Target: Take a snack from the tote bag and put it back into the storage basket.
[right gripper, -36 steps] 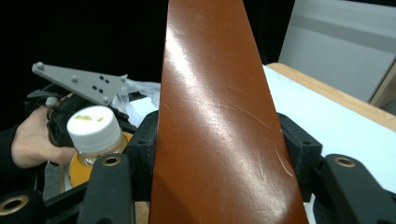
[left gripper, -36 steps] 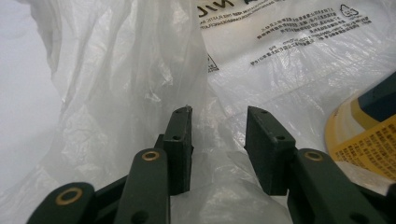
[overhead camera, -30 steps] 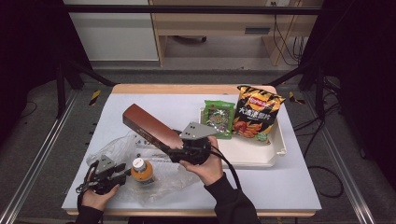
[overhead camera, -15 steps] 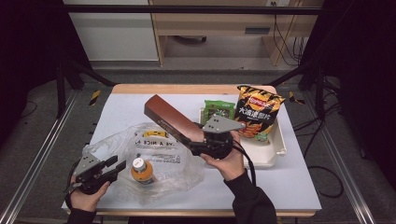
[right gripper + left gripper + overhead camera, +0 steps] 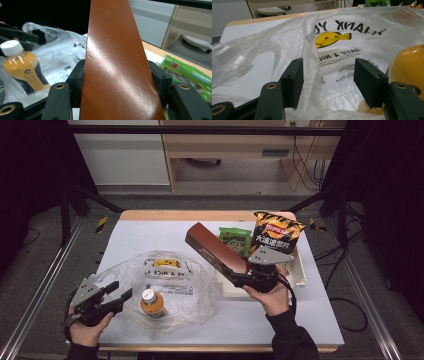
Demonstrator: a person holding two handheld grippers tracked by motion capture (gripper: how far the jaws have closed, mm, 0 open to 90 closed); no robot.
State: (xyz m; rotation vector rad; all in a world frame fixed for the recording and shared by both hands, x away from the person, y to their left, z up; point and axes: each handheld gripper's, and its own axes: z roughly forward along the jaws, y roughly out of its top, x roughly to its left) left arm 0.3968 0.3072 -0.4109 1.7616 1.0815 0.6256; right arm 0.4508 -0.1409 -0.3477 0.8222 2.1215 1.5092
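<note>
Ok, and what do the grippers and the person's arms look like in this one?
Both the left gripper and the right gripper are black with a grey three-cornered plate on top. In the gripper views each has two flat rectangular black jaws with small screw holes and brass-coloured rings at the base. A black cable trails from the right one. The person wears dark long sleeves.

Far-left corner of the tabletop is wide open, easy to pass through. The near-left part is clogged by the crumpled plastic bag with an orange bottle standing in it. Along the right edge the white tray, chip bag and green packet block things. The near-right corner is free.
</note>
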